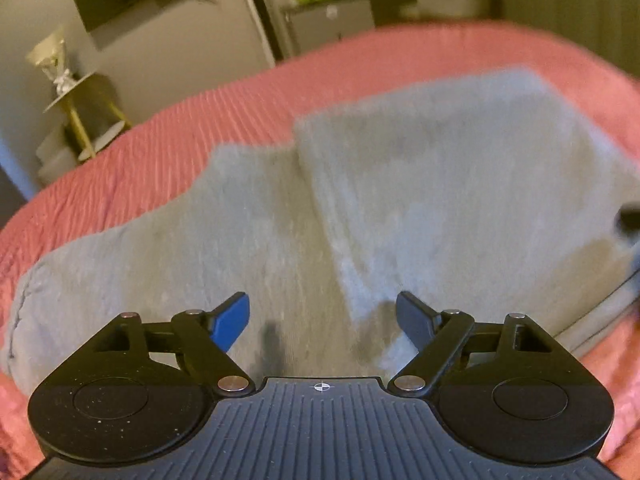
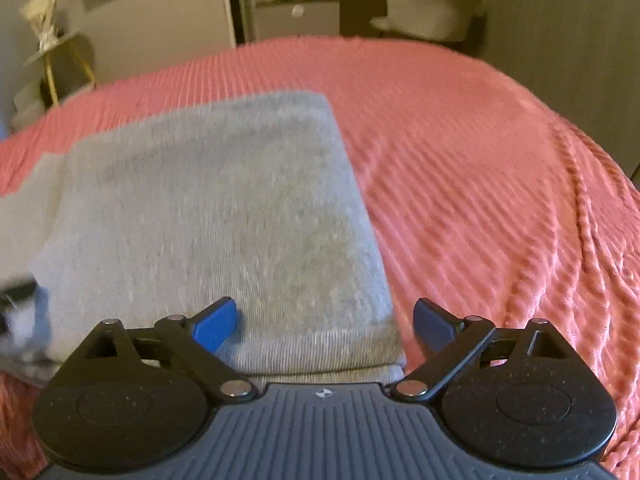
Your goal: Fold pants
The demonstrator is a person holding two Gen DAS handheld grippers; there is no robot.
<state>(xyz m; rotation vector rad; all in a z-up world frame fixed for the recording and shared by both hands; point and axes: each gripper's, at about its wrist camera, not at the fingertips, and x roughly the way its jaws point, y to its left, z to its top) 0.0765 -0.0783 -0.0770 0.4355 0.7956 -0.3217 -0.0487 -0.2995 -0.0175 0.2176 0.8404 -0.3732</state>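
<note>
Grey pants on a pink bed

A bed (image 2: 480, 160) covered by a pink ribbed bedspread (image 1: 180, 148) is seen across the middle of both views. Grey pants (image 1: 440, 184) are laid directly on it, folded over, with one layer stacked on another; in the right wrist view they (image 2: 224, 216) are found at left centre, the bedspread left bare to the right.

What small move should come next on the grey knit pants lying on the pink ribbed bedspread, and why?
Probably close the open left gripper on the grey knit pants' unfolded end: one section is already folded over, and both grippers are empty.
</note>
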